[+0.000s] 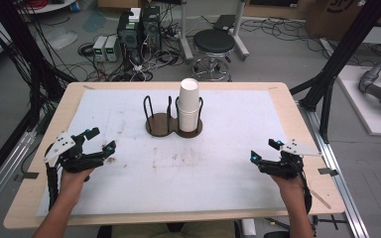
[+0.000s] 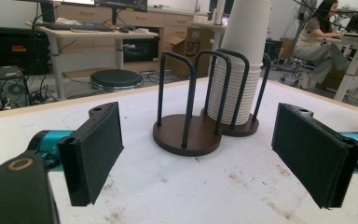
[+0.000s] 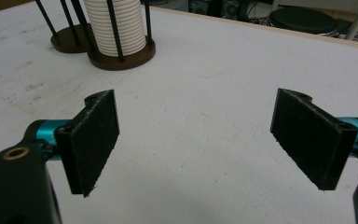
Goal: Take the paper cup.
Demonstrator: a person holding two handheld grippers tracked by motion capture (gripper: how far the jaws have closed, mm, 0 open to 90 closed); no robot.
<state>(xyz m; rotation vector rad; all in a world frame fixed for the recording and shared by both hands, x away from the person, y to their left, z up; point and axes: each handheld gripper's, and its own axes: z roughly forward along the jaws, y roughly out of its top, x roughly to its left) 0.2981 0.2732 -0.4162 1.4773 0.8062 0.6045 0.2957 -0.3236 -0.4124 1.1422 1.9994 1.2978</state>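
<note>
Left gripper: the black two-jaw left gripper (image 1: 100, 138) is held in the person's left hand (image 1: 74, 176) over the near left part of the table; its jaws stand wide apart with nothing between them.
Right gripper: the black two-jaw right gripper (image 1: 265, 150) is held in the person's right hand (image 1: 291, 182) over the near right part of the table; its jaws are also spread wide and hold nothing.
Cup stack: a tall stack of white paper cups (image 1: 189, 103) stands upright, well ahead of both sets of jaws, touching neither.
Holder: a dark brown wooden double-ring cup holder with black wire uprights (image 1: 159, 125) stands at the middle of the table; the cup stack fills its right ring, and its left ring has no cups.
From the left jaws: in the left gripper view the holder (image 2: 186, 135) sits straight ahead between the two jaws, the cups (image 2: 237, 70) in the farther ring.
From the right jaws: in the right gripper view the cups (image 3: 115, 28) stand ahead and off beyond the left jaw.
Table surface: a light wooden table (image 1: 297, 124) covered by a scuffed white sheet (image 1: 228, 163) lies under both pairs of jaws.
</note>
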